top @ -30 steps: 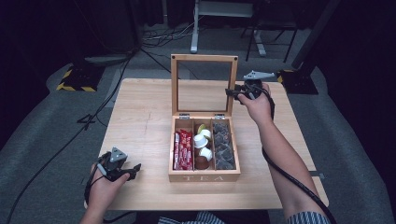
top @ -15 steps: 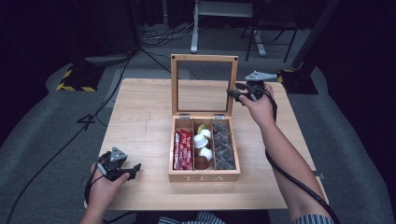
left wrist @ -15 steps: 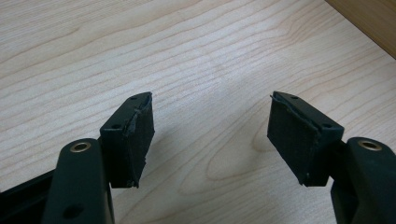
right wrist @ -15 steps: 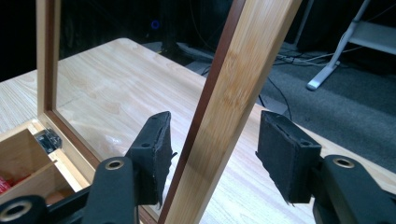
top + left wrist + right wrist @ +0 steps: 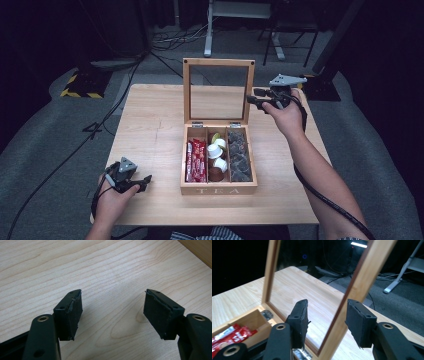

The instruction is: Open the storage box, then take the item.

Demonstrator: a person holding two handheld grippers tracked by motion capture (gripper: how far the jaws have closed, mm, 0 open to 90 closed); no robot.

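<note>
Wooden tea box (image 5: 218, 186), glass-paned lid (image 5: 218, 92) upright

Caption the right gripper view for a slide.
Open tongs straddle the lid frame of an open tea box, not yet gripping.

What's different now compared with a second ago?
The right tongs have crept a little up along the side rail of the box's raised lid. Their jaws straddle the rail, have just been closing, and aren't visibly pressing it yet. The left tongs, open above the table, and the tea box stayed put.
</note>
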